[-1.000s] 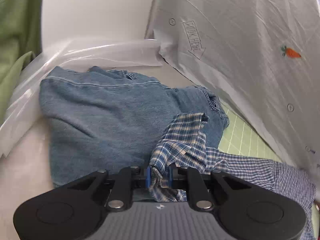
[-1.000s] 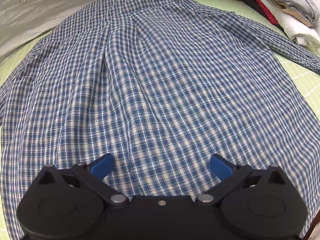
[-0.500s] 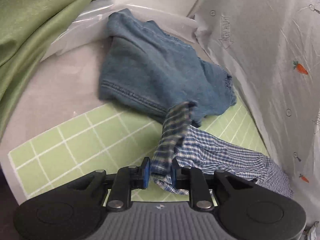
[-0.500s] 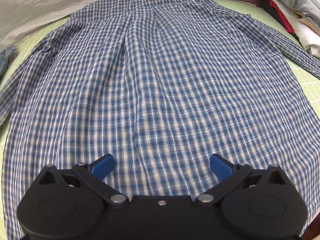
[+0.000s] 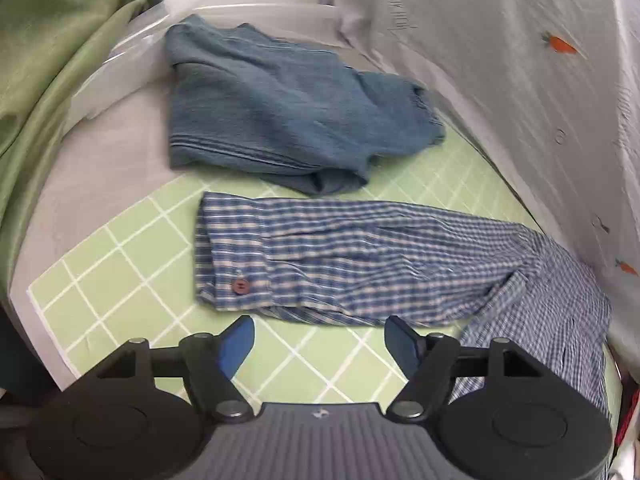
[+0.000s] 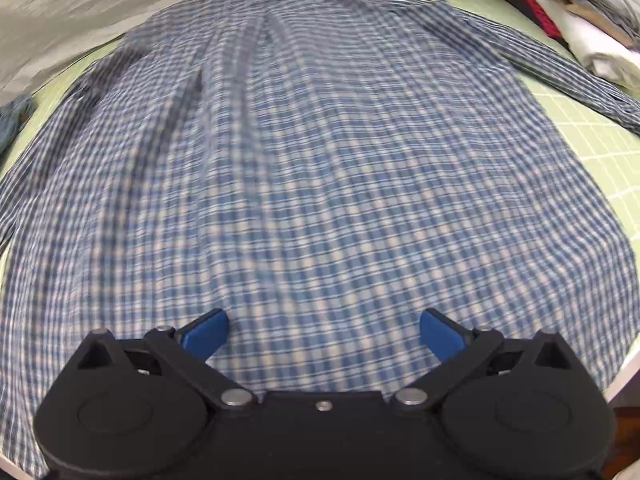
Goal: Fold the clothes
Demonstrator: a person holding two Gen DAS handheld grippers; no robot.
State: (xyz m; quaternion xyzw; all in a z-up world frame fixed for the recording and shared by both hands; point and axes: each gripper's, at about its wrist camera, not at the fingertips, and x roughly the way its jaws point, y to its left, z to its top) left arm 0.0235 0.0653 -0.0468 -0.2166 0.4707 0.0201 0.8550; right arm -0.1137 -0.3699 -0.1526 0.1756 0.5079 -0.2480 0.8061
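the spreading step ends: left gripper (image 5: 318, 338) fingers, just opened, hold nothing, the plaid sleeve (image 5: 340, 264) lies at twelve o'clock, right gripper (image 6: 324, 330) fingers gape over the shirt (image 6: 320, 160), and folding the sleeve inward looks next.

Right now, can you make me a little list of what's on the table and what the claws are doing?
shirt: checked shirt spread flat on the green mat
sleeve: its sleeve lies stretched out, cuff button showing
jeans: blue jeans bunched behind the sleeve
left claw: left claw has just been opening; nothing between its jaws
right claw: right claw open above the shirt
pile: folded clothes at the far right
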